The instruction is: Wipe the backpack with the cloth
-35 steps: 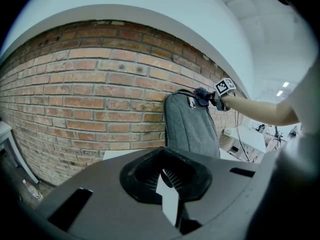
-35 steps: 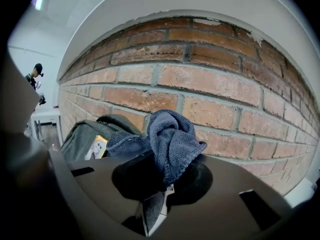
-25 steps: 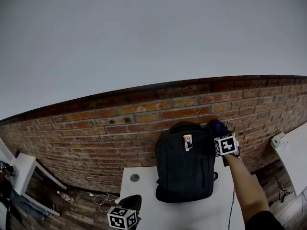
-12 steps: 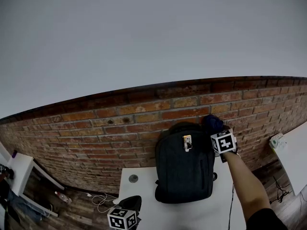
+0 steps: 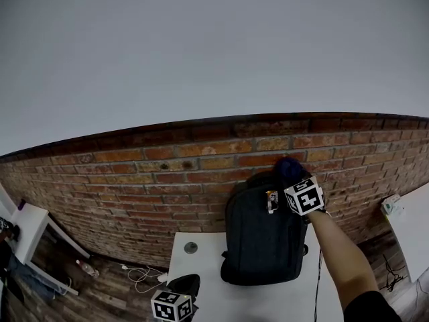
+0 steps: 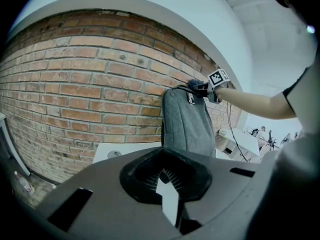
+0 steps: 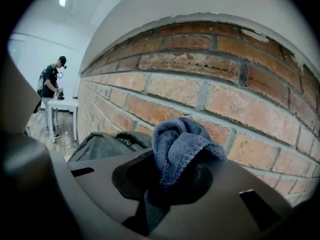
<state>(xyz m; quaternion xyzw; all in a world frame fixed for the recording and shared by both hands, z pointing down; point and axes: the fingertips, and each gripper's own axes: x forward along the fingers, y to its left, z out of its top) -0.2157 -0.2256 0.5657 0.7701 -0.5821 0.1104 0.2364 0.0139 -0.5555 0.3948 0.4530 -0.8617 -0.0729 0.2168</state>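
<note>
Between the jaws of the right hand-held gripper (image 7: 167, 179) sits a bunched blue cloth (image 7: 177, 141), pinched tight, with its folded crown sticking out past the tips. Just below that gripper and to its left is the top of the dark backpack (image 5: 261, 243). The pack stands upright on the white bench (image 5: 201, 290) with its back against the brick wall (image 5: 134, 180), and the wall is close ahead of the cloth. In the head view the cloth sits at the pack's upper right shoulder, but I cannot tell whether it touches the fabric. The left hand-held gripper (image 6: 167, 186) hangs low, well short of the pack. Its jaws are a little apart with nothing between them, and only bench shows through the gap.

This looks like the start of a stroke at the top of the pack. To do it well, I judge that the soft bundle, not the hard tips, should meet the fabric. It should then be drawn down the front panel in overlapping passes. Pressing toward the wall seems safe, since the bricks brace the pack, but a sideways push could tip or slide it. The free gripper could steady the base. A small pale tag (image 5: 271, 201) near the top might snag the cloth.
</note>
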